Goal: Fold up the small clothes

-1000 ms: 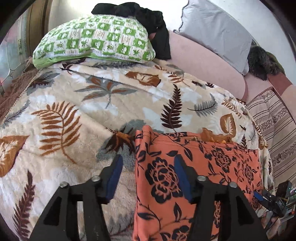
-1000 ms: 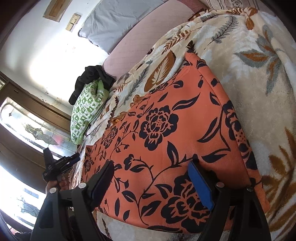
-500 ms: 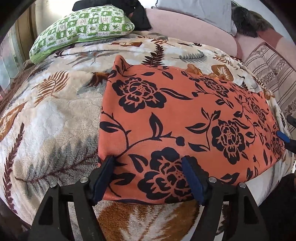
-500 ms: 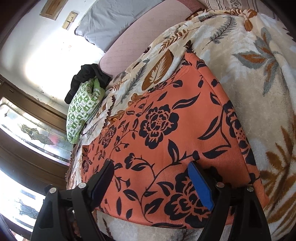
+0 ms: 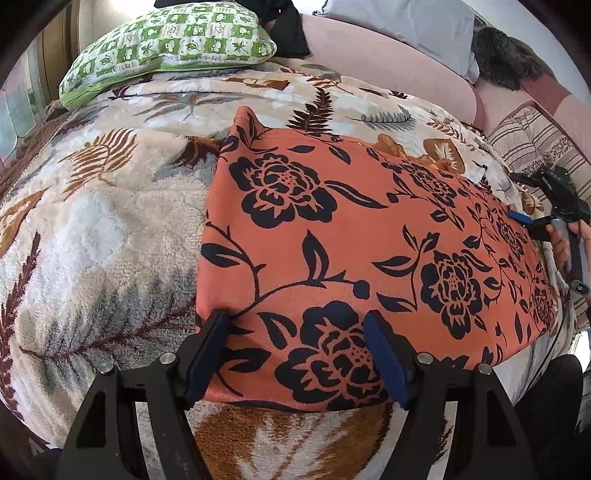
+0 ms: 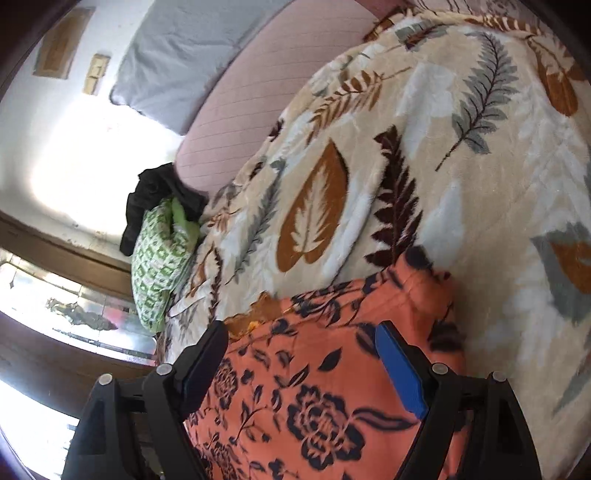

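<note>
The left claw (image 5: 295,354) gapes over the near-left corner of an orange floral garment (image 5: 351,236) lying flat on the bed's leaf-print blanket (image 5: 92,221). The right claw (image 6: 301,363), also apart, hovers over its far edge. Uneven pinches could drag or bunch the cloth.

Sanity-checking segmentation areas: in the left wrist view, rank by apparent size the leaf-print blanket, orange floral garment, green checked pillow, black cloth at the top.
1. leaf-print blanket, largest
2. orange floral garment, though its nearness to the camera inflates it
3. green checked pillow
4. black cloth, smallest, but cut off by the frame edge, so its real extent is unclear
</note>
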`<state>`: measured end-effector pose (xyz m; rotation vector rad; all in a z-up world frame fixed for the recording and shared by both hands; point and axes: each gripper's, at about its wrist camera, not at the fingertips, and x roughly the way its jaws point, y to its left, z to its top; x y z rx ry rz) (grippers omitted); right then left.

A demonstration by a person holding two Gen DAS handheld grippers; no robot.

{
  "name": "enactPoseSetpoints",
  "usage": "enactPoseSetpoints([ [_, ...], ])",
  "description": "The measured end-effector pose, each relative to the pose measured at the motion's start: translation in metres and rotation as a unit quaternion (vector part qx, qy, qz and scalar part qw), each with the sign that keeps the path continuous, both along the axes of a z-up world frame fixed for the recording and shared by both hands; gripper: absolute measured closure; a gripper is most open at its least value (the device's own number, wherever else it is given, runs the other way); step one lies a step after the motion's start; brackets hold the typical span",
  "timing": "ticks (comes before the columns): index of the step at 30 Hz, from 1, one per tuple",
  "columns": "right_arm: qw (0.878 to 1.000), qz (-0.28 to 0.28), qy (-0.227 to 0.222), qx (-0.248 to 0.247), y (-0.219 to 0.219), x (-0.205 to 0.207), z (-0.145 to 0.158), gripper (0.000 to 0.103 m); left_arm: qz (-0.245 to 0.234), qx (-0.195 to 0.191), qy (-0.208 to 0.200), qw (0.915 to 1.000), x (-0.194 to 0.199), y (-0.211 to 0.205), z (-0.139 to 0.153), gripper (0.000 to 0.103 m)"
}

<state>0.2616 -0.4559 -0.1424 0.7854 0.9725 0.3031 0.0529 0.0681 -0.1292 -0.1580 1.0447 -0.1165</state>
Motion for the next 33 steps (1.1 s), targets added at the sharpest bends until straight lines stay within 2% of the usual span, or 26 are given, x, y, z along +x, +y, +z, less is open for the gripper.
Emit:
enactPoseSetpoints([
  [2,0.999,-0.024,0.017,0.016,-0.012,0.012,-0.018,0.019,-0.001,0.002,0.001,1.0000,0.000,-0.001,0.000,0.027],
  [3,0.999,-0.031,0.012,0.024,-0.014,0.013,-0.018,0.019,0.000,0.002,0.001,1.0000,0.000,-0.001,0.001,0.027],
  [6,1.000,-0.029,-0.005,0.006,-0.008,0.000,-0.001,0.019,0.001,-0.001,0.002,1.0000,0.001,0.000,0.004,0.027],
  [12,0.998,0.040,-0.053,0.004,0.038,-0.098,0.039,0.019,0.017,-0.008,-0.009,0.9998,-0.009,0.003,0.022,0.027],
  [15,0.995,0.078,-0.056,0.000,0.066,-0.150,0.038,0.019,0.021,-0.009,-0.019,0.9996,-0.016,0.003,0.035,0.027],
  [18,0.994,0.088,-0.061,-0.011,0.083,-0.185,0.029,0.019,0.022,-0.008,-0.029,0.9993,-0.024,0.003,0.046,0.027],
  [20,0.995,0.087,-0.056,-0.004,0.085,-0.190,0.016,0.019,0.022,-0.008,-0.032,0.9992,-0.028,0.001,0.049,0.027],
  [21,0.996,0.075,-0.041,-0.003,0.084,-0.189,0.005,0.019,0.023,-0.008,-0.033,0.9992,-0.030,0.001,0.051,0.027],
  [23,0.999,0.039,0.018,-0.026,0.074,-0.182,-0.024,0.019,0.022,-0.008,-0.031,0.9992,-0.032,0.000,0.053,0.027],
  [24,0.999,0.025,0.025,-0.009,0.068,-0.181,-0.031,0.019,0.020,-0.008,-0.031,0.9993,-0.034,-0.001,0.055,0.027],
  [25,1.000,0.016,0.016,0.006,0.063,-0.184,-0.029,0.019,0.019,-0.006,-0.033,0.9992,-0.034,-0.001,0.056,0.027],
  [30,0.999,0.029,-0.032,0.005,0.060,-0.199,-0.007,0.019,0.018,0.004,-0.030,0.9994,-0.031,-0.006,0.055,0.027],
  [31,0.999,0.021,-0.028,-0.004,0.058,-0.196,-0.011,0.019,0.016,0.005,-0.028,0.9995,-0.029,-0.008,0.054,0.027],
  [32,1.000,0.003,-0.005,-0.010,0.050,-0.193,-0.024,0.019,0.013,0.006,-0.026,0.9996,-0.027,-0.010,0.054,0.027],
  [33,1.000,-0.016,0.015,0.012,0.041,-0.192,-0.036,0.019,0.010,0.009,-0.025,0.9996,-0.025,-0.012,0.054,0.027],
])
